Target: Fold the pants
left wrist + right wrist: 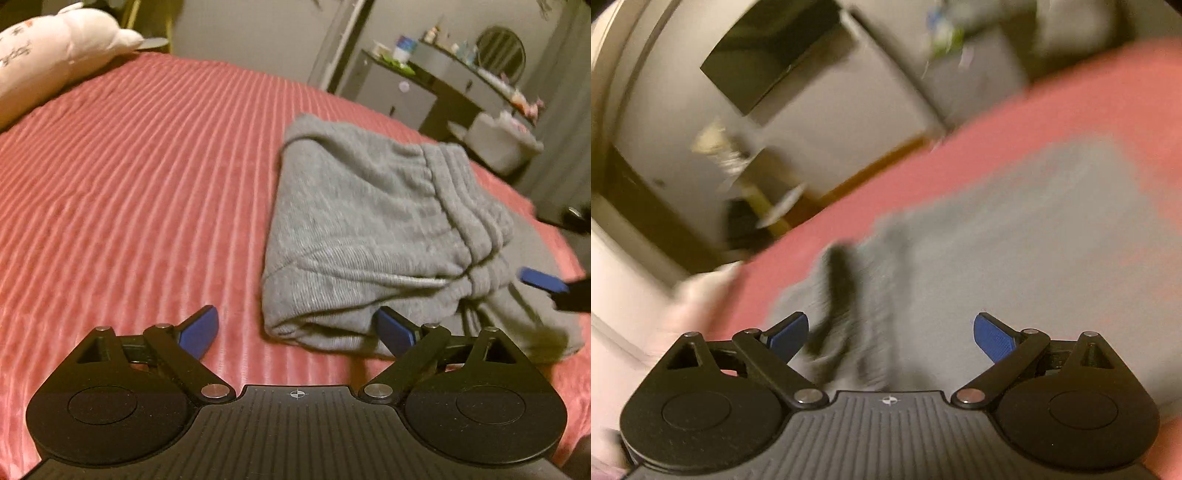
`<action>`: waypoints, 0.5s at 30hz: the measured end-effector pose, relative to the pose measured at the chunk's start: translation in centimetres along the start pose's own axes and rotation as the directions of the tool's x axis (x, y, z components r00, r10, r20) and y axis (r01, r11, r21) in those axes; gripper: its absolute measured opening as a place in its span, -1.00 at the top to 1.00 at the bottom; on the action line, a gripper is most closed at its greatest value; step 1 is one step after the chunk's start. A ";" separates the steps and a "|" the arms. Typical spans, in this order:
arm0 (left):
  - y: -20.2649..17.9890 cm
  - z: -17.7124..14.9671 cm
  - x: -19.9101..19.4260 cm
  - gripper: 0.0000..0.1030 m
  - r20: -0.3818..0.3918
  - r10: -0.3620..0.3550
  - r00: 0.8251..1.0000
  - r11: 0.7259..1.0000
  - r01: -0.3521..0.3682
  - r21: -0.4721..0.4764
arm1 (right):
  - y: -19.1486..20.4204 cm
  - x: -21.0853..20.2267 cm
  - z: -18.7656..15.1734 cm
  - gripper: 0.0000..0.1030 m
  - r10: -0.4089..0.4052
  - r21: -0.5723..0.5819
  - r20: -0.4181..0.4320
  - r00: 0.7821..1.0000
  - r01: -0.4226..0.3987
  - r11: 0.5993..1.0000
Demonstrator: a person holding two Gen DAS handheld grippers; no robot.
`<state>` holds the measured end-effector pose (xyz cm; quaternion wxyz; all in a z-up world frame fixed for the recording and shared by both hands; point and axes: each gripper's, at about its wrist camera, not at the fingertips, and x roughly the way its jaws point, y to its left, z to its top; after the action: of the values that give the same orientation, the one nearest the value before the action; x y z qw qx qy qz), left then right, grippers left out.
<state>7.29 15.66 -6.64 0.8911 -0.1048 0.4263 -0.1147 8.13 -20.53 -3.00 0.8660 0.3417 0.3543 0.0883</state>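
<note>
**Grey sweatpants folded on the red bedspread, both tools spread**

My left tool hangs over the bed with its blue pads spread wide and nothing between them but the ribbed red bedspread. The right pad sits just beside the near corner of the grey sweatpants; I cannot tell whether it touches the cloth. In my left wrist view the sweatpants lie at about 2 o'clock from the tool, folded into a compact bundle, with the gathered elastic waistband on top toward the right and the folded edge facing me. A flatter layer of grey cloth runs out from under the bundle at 3 o'clock.

At the right edge of that view, a blue pad of my right tool shows just over that lower layer, blurred.

A white plush toy rests at the far left corner of the bed, at 11 o'clock. Beyond the bed at 1 o'clock stands a grey dresser with small items and a round mirror on top.

My right wrist view is heavily smeared. My right tool has its pads wide apart over grey cloth, pinching nothing. A dark crease in the sweatpants runs up at 12 o'clock, and the red bedspread curves behind.
</note>
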 end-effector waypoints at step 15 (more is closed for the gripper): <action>-0.9 -0.2 0.1 -0.86 -0.014 0.020 1.000 0.999 -0.020 0.024 | -1.6 6.9 0.7 -0.41 0.104 0.204 -0.183 0.978 -0.065 0.977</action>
<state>7.03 14.78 -6.57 0.8905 -0.0888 0.4320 -0.1116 13.50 -19.39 -7.50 0.7849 0.4305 0.4285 0.1223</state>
